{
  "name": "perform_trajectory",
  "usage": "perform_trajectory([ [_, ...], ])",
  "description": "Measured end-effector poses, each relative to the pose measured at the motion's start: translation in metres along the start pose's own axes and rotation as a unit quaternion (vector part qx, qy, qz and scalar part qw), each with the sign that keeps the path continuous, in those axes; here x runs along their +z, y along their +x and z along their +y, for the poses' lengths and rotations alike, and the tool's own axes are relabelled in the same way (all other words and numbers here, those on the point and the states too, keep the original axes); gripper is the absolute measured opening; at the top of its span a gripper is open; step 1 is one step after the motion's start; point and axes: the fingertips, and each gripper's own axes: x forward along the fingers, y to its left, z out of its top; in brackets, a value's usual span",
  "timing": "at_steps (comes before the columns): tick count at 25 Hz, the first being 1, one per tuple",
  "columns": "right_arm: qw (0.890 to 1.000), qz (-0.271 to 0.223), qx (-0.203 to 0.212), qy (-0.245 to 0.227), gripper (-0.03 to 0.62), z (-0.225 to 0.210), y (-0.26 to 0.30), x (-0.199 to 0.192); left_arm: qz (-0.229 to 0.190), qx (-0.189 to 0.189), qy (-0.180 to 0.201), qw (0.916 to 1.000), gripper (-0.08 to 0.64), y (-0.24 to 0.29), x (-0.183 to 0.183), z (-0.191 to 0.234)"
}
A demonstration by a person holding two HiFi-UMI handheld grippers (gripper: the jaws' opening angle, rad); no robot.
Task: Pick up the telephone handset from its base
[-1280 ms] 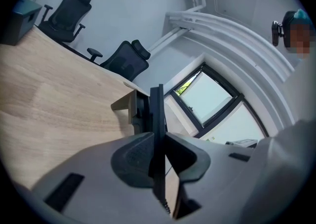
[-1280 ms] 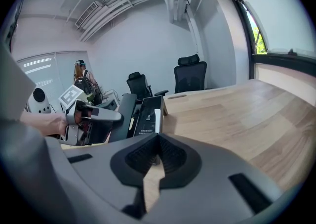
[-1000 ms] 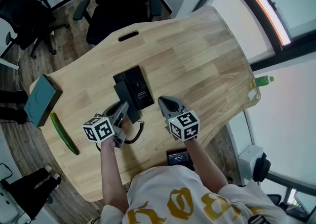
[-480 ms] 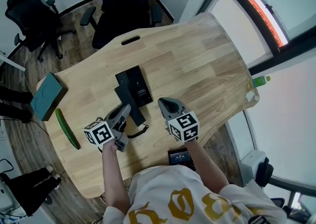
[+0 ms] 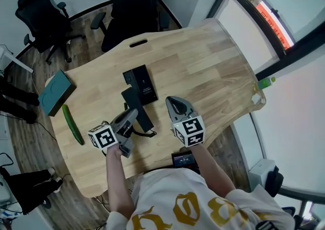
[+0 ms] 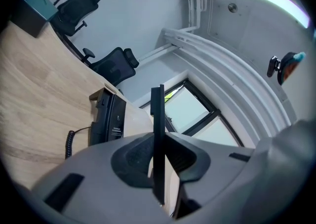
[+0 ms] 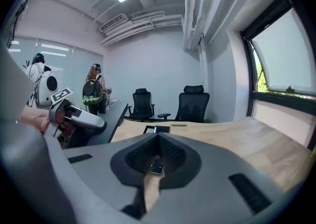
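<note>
My left gripper (image 5: 133, 115) is shut on the black telephone handset (image 5: 137, 107) and holds it up over the wooden table (image 5: 213, 66), just in front of the black phone base (image 5: 140, 84). A coiled cord (image 5: 146, 133) trails from the handset's near end. In the left gripper view the handset (image 6: 158, 119) stands edge-on between the pads, with the base (image 6: 106, 119) and cord (image 6: 68, 142) lying beyond on the table. My right gripper (image 5: 172, 101) hovers to the handset's right, shut with nothing in it (image 7: 158, 141). The right gripper view shows the left gripper (image 7: 74, 119) at its left.
A teal box (image 5: 56, 93) and a long green object (image 5: 72, 125) lie near the table's left edge. A small dark device (image 5: 184, 160) sits at the near edge. Black office chairs (image 5: 134, 5) stand behind the table. People stand far off (image 7: 93, 94).
Both grippers have risen. The left one has carried the handset up and away from the base's side, and the cord now trails under it. The right gripper stays shut and empty.
</note>
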Motion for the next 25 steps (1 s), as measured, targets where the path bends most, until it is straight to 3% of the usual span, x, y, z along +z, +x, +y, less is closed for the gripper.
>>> perform_trajectory([
  [9,1.000,-0.022,0.002,-0.001,0.006,0.009,-0.020,0.009,0.000,-0.025,0.020,0.9995,0.072,-0.009,-0.002,-0.031],
  [15,1.000,-0.025,0.001,0.000,0.006,0.014,-0.030,0.009,-0.028,-0.051,0.015,0.9982,0.072,-0.018,0.003,-0.046],
  [25,1.000,-0.028,0.010,-0.002,0.005,0.022,-0.031,0.011,-0.021,-0.069,0.033,0.9968,0.072,-0.025,0.001,-0.058],
])
